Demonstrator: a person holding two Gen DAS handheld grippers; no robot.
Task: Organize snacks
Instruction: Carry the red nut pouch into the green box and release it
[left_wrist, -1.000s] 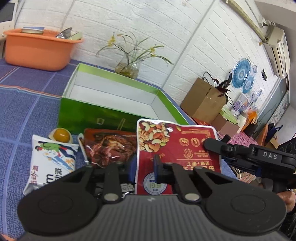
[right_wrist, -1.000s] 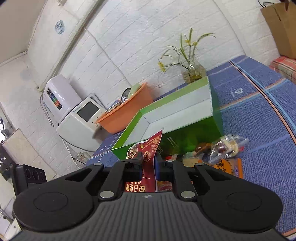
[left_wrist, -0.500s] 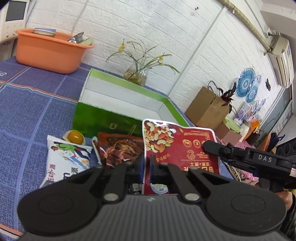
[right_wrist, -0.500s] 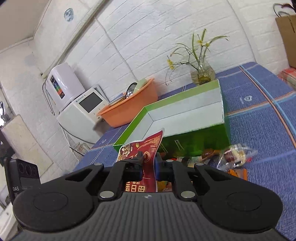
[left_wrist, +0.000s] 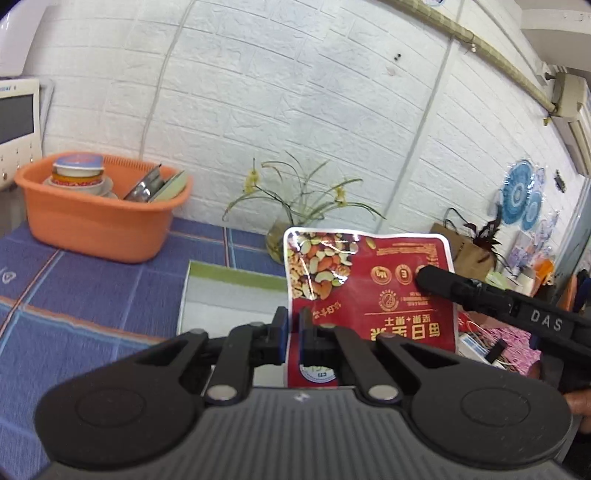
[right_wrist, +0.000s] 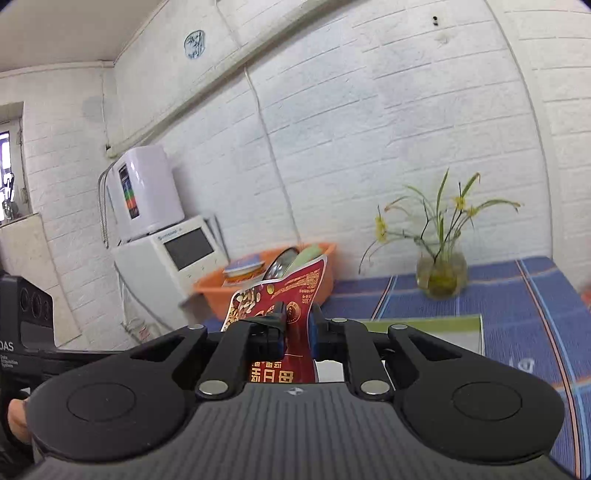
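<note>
A: Where's the nut pouch (left_wrist: 369, 291)?
B: I've got it mid-air above the green box (left_wrist: 236, 295). Red, glossy, nuts pictured, print upside down.
A: Tools?
B: Left tool (left_wrist: 293, 332) and right tool (right_wrist: 297, 328) each clamped on its edge.

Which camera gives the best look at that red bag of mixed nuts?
The left wrist view: the red nut bag faces the camera, with its nut picture and printed text showing. The right wrist view sees the bag nearly edge-on, curled and partly hidden.

Glossy foil nut pouch (left_wrist: 369, 284), matt orange plastic basin (left_wrist: 99, 221), woven tablecloth (left_wrist: 74, 295)
</note>
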